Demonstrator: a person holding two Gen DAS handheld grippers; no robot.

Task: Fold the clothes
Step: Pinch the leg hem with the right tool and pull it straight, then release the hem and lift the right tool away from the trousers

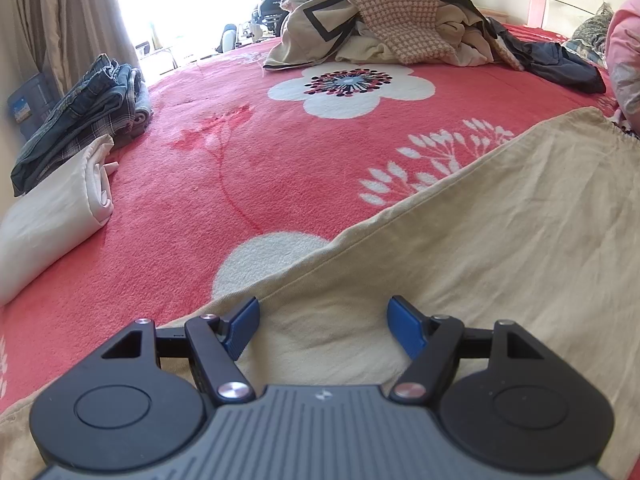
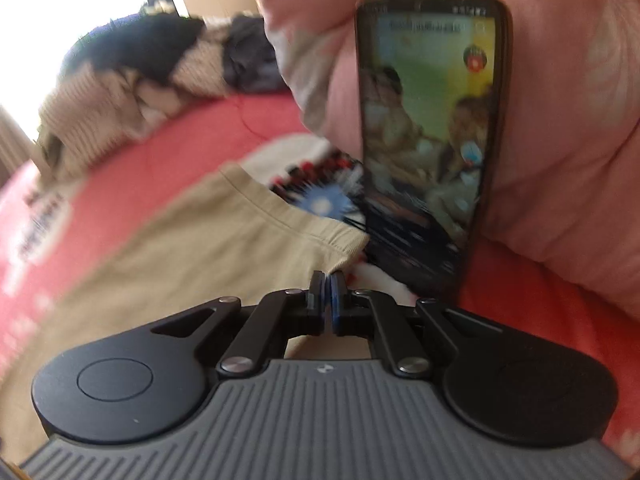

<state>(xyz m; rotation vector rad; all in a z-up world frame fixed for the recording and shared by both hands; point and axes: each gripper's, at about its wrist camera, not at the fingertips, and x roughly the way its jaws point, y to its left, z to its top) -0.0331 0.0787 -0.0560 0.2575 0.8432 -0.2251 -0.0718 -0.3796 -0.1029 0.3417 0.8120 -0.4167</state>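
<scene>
The beige garment [image 1: 500, 240] lies spread on the bed [image 1: 248, 152], its hem corner pinched by the right hand-held gripper [image 2: 330, 280], while the left hand-held gripper [image 1: 323, 324], fingers spread, hovers directly over the cloth's near edge.

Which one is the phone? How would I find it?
Start at the red flowered blanket and look to its right side, where a puffy pink quilt is heaped. The phone stands upright against that quilt, just beyond the shut right tool. It is the only hard, dark thing there, with a lit screen.
</scene>
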